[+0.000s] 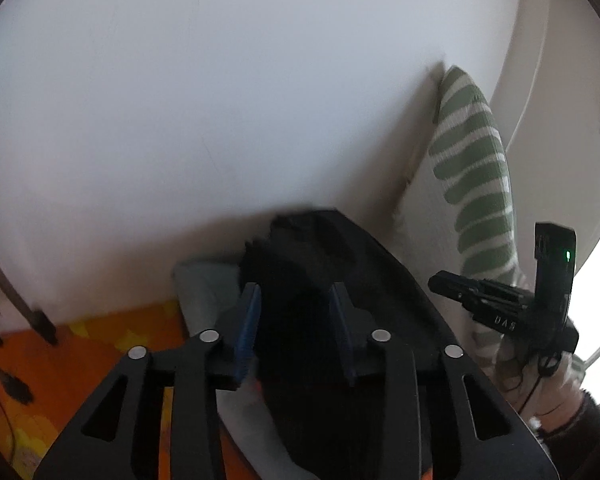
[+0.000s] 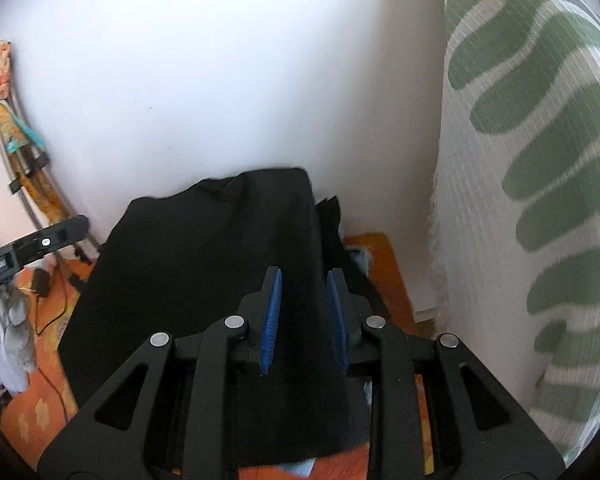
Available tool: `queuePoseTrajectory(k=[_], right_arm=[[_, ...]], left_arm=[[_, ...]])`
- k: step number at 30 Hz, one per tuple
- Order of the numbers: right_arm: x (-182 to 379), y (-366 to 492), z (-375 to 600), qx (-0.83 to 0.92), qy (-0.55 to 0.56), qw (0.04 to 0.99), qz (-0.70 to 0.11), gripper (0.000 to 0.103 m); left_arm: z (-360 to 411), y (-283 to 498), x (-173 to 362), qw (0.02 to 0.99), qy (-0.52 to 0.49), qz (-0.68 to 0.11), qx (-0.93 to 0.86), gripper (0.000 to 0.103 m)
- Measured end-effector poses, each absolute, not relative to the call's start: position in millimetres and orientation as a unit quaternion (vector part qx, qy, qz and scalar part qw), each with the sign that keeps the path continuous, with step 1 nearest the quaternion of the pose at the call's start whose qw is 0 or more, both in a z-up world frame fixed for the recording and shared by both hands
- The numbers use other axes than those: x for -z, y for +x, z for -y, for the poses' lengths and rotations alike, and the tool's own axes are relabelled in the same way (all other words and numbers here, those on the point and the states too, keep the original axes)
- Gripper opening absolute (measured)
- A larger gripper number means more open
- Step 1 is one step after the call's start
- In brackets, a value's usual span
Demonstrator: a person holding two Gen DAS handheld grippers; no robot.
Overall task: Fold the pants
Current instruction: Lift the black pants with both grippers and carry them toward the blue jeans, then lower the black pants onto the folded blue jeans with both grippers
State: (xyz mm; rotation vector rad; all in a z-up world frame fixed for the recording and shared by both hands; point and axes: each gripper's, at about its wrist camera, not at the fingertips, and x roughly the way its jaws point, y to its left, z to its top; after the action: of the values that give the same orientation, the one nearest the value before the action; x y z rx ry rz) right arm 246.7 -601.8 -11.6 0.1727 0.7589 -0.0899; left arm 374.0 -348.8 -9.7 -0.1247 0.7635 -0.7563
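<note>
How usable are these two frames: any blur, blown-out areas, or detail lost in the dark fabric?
Left wrist view: black pants blurred, nearly featureless; bright window glare at the right edge behind the right gripper. Right wrist view: sharper; folds visible in the pants, striped curtain bowed by fisheye distortion.

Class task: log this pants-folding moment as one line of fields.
task: fold pants | black pants: between both grippers' fingers | left gripper: open | right gripper: open | backdrop: white wall
</note>
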Motion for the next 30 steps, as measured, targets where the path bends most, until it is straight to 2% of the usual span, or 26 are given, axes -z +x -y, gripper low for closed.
queuePoseTrajectory(k=[2, 4, 8, 15, 17, 18, 19, 20, 23, 30], right_arm=[[14, 240, 600, 0.037, 0.092, 0.923, -0.372, 0.025], [12, 232, 597, 0.032, 0.096, 0.923, -0.37, 0.025], [17, 227, 592, 0.017, 0.105, 0.92, -0.376, 0.026], [30, 221, 578, -0.015, 0.117, 0.913, -0.39, 0.026], [33, 220, 572, -0.024, 0.116, 0.911, -0.394, 0.026], [34, 220, 570, -0.027, 0.114, 0.912, -0.394, 0.026], [35, 220, 567, -0.032, 0.114, 0.911, -0.395, 0.026], [35, 219, 565, -0.036, 0.114, 0.911, -0.395, 0.026], [33, 211, 559, -0.055, 0.126, 0.911, -0.389, 0.026], [34, 177, 520, -0.125, 0.129, 0.902, -0.393, 0.026]], left_arm=[[353, 374, 8, 0.842, -0.077, -0.387, 0.369, 0.058], [355, 373, 7, 0.829, -0.102, -0.402, 0.375, 0.068], [371, 381, 19, 0.794, -0.126, -0.458, 0.38, 0.069], [394, 410, 46, 0.782, -0.143, -0.506, 0.334, 0.069], [402, 416, 55, 0.787, -0.136, -0.507, 0.324, 0.063], [402, 418, 57, 0.79, -0.137, -0.504, 0.32, 0.053], [403, 420, 59, 0.791, -0.137, -0.504, 0.318, 0.029], [404, 423, 60, 0.79, -0.138, -0.505, 0.319, 0.017], [402, 426, 60, 0.793, -0.135, -0.499, 0.324, 0.011], [398, 435, 49, 0.81, -0.099, -0.477, 0.327, 0.007]])
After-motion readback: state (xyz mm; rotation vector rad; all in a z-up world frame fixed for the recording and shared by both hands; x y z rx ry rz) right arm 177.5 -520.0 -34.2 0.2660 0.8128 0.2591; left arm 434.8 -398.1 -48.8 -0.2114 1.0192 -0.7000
